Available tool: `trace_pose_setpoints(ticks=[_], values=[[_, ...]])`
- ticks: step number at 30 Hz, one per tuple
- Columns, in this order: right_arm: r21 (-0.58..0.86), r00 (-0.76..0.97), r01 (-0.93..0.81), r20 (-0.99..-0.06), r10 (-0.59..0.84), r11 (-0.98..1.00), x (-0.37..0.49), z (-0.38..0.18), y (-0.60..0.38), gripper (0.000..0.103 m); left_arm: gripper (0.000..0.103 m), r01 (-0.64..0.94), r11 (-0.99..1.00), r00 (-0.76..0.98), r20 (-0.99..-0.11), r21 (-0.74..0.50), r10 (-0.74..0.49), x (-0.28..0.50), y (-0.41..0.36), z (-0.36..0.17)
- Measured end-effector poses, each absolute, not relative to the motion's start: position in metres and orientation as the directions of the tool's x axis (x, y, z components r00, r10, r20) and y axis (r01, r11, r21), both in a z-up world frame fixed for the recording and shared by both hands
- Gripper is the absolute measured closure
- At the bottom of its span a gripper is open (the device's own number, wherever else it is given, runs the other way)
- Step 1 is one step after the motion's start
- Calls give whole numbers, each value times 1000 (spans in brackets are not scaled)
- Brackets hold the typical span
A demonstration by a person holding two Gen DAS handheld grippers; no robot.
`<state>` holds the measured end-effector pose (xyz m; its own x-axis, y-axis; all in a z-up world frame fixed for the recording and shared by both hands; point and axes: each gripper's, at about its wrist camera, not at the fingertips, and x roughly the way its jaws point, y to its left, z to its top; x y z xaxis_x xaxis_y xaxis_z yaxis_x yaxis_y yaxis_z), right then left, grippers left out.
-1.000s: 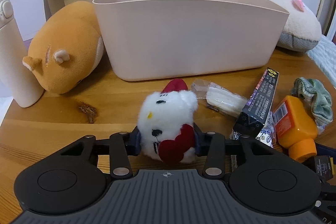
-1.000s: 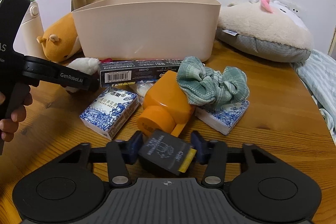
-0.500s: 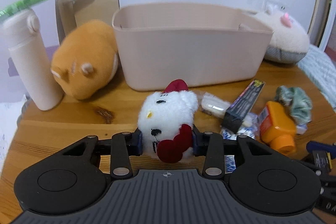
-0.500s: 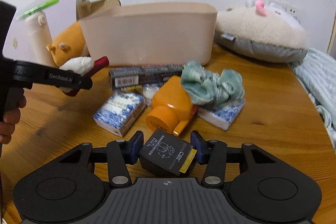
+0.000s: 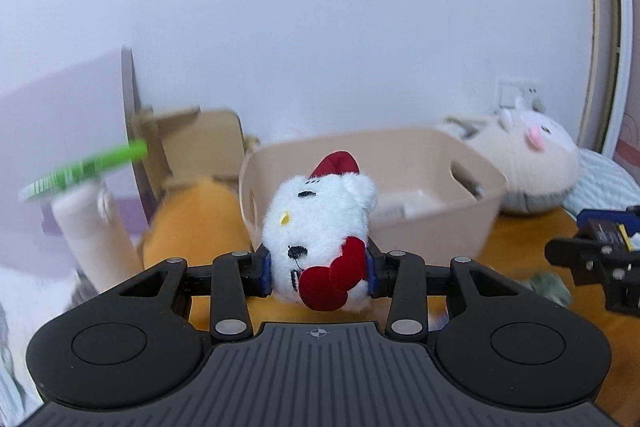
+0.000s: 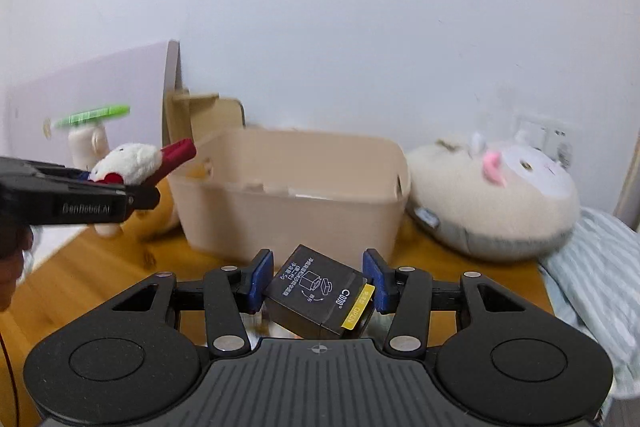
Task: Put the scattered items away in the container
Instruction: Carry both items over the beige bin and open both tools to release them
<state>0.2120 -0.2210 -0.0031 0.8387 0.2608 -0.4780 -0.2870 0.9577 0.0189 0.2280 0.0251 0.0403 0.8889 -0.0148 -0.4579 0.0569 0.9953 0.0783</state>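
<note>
The left gripper (image 5: pixel 319 269) is clamped on the white plush toy (image 5: pixel 320 227), held in the air just in front of the beige container (image 5: pixel 472 211) near its left end. The right gripper (image 6: pixel 318 283) is clamped on the tilted black box (image 6: pixel 320 297), also in front of the container and off the wooden table (image 6: pixel 92 267). A cream plush cushion (image 6: pixel 492 195) lies right of the container.

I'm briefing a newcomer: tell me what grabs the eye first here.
The fluffy white plush toy with a red heart pinched in the left tongs, raised in front of the beige plastic bin. Next, the small black carton with a yellow label clamped tilted in the right tongs, also short of that bin.
</note>
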Motion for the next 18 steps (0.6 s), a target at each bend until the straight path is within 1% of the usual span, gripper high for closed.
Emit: trace_pose_setpoints(ticks=[5, 9, 13, 18], values=[[26, 857, -283, -442, 265, 959, 253, 22, -219, 57, 62, 4, 992, 906, -420, 126, 49, 265, 19, 57], [20, 862, -286, -431, 266, 958, 288, 36, -213, 57, 62, -23, 989, 901, -425, 149, 85, 298, 14, 59], [-4, 854, -285, -455, 252, 958, 328, 38, -198, 57, 62, -22, 989, 874, -477, 148, 90, 334, 12, 51], [-24, 823, -288, -516, 235, 957, 375, 21, -177, 57, 62, -21, 992, 822, -562, 126, 89, 369, 10, 28]])
